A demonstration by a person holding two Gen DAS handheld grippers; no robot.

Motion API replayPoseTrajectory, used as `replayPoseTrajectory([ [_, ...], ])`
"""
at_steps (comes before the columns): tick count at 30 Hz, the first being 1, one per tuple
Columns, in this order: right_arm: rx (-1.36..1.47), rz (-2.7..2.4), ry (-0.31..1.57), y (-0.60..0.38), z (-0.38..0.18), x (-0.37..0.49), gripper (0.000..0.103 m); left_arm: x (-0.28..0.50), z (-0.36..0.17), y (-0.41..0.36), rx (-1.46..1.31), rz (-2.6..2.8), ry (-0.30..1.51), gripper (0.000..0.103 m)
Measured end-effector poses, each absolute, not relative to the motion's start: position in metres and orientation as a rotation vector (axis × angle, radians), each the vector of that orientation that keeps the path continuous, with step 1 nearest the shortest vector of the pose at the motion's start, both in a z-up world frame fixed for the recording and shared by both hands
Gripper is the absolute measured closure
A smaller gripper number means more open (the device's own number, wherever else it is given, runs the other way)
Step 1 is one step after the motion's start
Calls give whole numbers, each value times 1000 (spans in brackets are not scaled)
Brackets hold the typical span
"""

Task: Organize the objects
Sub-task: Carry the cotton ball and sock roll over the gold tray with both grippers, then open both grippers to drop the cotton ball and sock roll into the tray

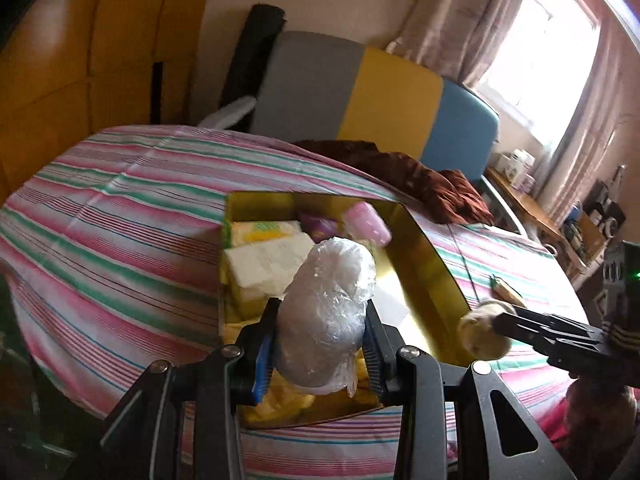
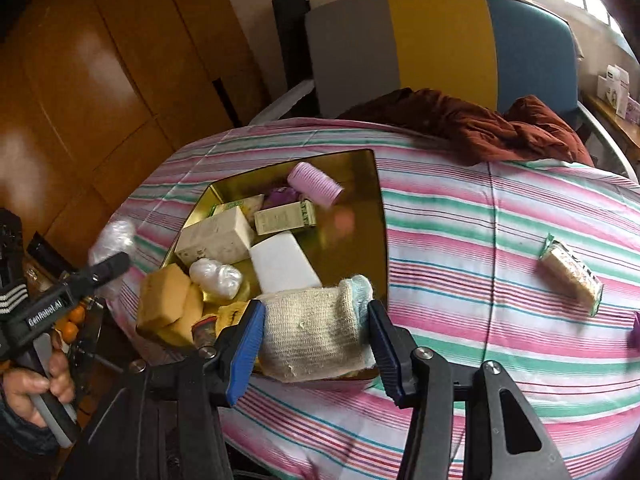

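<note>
A gold tin box (image 1: 432, 276) (image 2: 372, 216) sits on the striped tablecloth, holding cartons, yellow sponges (image 2: 164, 300), a white block (image 2: 284, 268), a pink hair roller (image 2: 316, 184) and a small plastic-wrapped ball (image 2: 216, 276). My left gripper (image 1: 320, 320) is shut on a clear plastic-wrapped bundle (image 1: 328, 312) above the box's near end. It also shows in the right wrist view (image 2: 112, 264). My right gripper (image 2: 316, 320) is shut on a rolled beige sock (image 2: 312, 328) at the box's near edge. The sock also shows in the left wrist view (image 1: 484, 336).
A wrapped snack bar (image 2: 570, 272) lies on the cloth (image 2: 480, 240) to the right of the box, and a purple object (image 2: 634, 332) shows at the right edge. A brown garment (image 2: 480, 124) lies at the table's far side before a grey, yellow and blue chair (image 2: 440, 40).
</note>
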State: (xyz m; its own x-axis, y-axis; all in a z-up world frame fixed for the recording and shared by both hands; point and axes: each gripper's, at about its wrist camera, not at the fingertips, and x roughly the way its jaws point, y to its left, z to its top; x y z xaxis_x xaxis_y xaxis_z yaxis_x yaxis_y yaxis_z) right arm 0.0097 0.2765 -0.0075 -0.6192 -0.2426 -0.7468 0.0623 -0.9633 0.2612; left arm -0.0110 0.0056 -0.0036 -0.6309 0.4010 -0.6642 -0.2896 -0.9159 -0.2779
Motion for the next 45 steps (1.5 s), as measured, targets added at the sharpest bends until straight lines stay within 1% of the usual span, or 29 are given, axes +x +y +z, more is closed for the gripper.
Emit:
replayPoseTrajectory([
  [11, 1298, -2630, -300, 266, -18, 4, 51, -15, 7, 35, -1024, 2498, -150, 65],
  [24, 1317, -2602, -304, 259, -30, -4, 50, -13, 20, 64, -969, 2526, -41, 64],
  [35, 1335, -2589, -312, 257, -39, -8, 49, -20, 15, 81, -996, 2511, 6, 64],
  [36, 1336, -2591, -313, 257, -39, -9, 47, -20, 14, 82, -997, 2513, 10, 64],
  [41, 1341, -2589, -320, 258, -41, -10, 47, -23, 11, 86, -1009, 2511, 19, 64],
  [43, 1343, -2592, -319, 258, -41, -10, 45, -25, 9, 87, -1015, 2513, 22, 63],
  [45, 1339, -2591, -323, 259, -40, -9, 45, -27, 7, 87, -1029, 2517, 24, 62],
])
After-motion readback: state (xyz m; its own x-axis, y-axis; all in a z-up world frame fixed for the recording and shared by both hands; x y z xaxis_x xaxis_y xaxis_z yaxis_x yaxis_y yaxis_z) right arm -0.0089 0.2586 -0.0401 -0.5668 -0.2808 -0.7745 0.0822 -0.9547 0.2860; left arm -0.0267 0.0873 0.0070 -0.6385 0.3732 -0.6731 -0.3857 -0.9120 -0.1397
